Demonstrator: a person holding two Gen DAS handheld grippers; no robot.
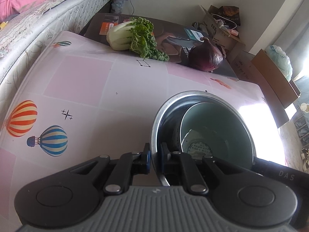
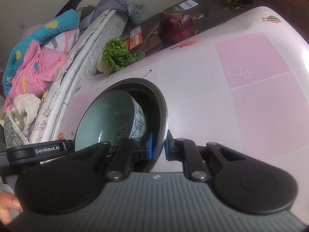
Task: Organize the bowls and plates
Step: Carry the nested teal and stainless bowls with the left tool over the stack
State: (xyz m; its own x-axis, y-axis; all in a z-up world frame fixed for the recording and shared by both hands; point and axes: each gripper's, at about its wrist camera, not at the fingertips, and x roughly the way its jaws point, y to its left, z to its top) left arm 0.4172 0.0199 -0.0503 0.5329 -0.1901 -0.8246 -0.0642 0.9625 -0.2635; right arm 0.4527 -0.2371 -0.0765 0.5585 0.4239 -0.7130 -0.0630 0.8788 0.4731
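Note:
A steel bowl (image 1: 164, 112) is held above the pink table, tilted, with a pale green ceramic bowl (image 1: 216, 125) leaning inside it. My left gripper (image 1: 155, 157) is shut on the steel bowl's near rim. In the right wrist view my right gripper (image 2: 158, 145) is shut on the opposite rim of the steel bowl (image 2: 161, 104). The ceramic bowl (image 2: 108, 119) shows a blue patterned outside. The left gripper's body (image 2: 40, 150) shows at the left of that view.
The table (image 1: 87, 81) has a pink cloth with balloon prints. A cabbage (image 1: 133, 35) and a red onion (image 1: 206, 56) lie on a dark box (image 1: 173, 29) at the far edge. A mattress (image 1: 38, 19) runs along the left. Cardboard boxes (image 1: 274, 71) stand at the right.

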